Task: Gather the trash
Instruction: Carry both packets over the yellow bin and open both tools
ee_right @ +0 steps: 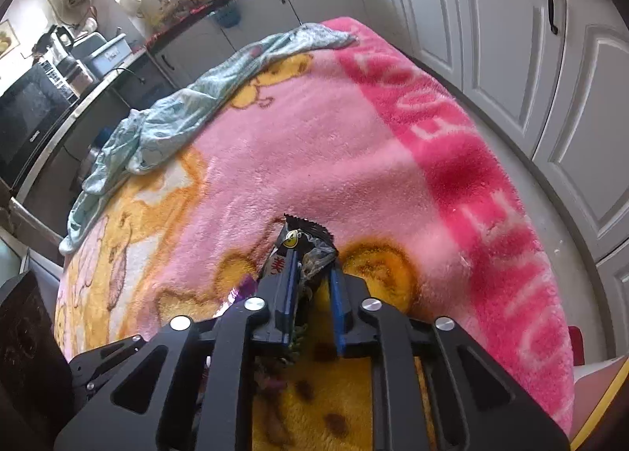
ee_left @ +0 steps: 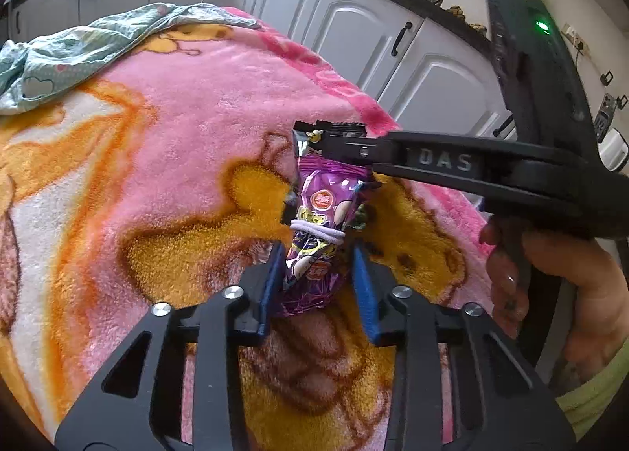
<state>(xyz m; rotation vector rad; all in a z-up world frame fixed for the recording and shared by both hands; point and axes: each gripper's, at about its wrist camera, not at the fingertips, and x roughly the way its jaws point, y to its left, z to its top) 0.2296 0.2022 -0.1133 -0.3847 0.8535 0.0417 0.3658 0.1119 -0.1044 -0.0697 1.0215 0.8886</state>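
Observation:
In the left wrist view my left gripper [ee_left: 316, 254] is shut on a purple snack packet [ee_left: 322, 215] with a white band around its middle, held upright above the pink and yellow blanket [ee_left: 188, 129]. My right gripper reaches in from the right and grips a black wrapper [ee_left: 334, 129] just above the purple packet. In the right wrist view my right gripper [ee_right: 312, 266] is shut on that black wrapper [ee_right: 310, 239], and a corner of the purple packet [ee_right: 241, 290] shows at its left.
A crumpled light green cloth [ee_left: 78, 54] lies at the blanket's far edge and also shows in the right wrist view [ee_right: 188, 113]. White kitchen cabinets [ee_right: 511, 38] stand close beyond the blanket. A microwave [ee_right: 27, 121] sits at the left.

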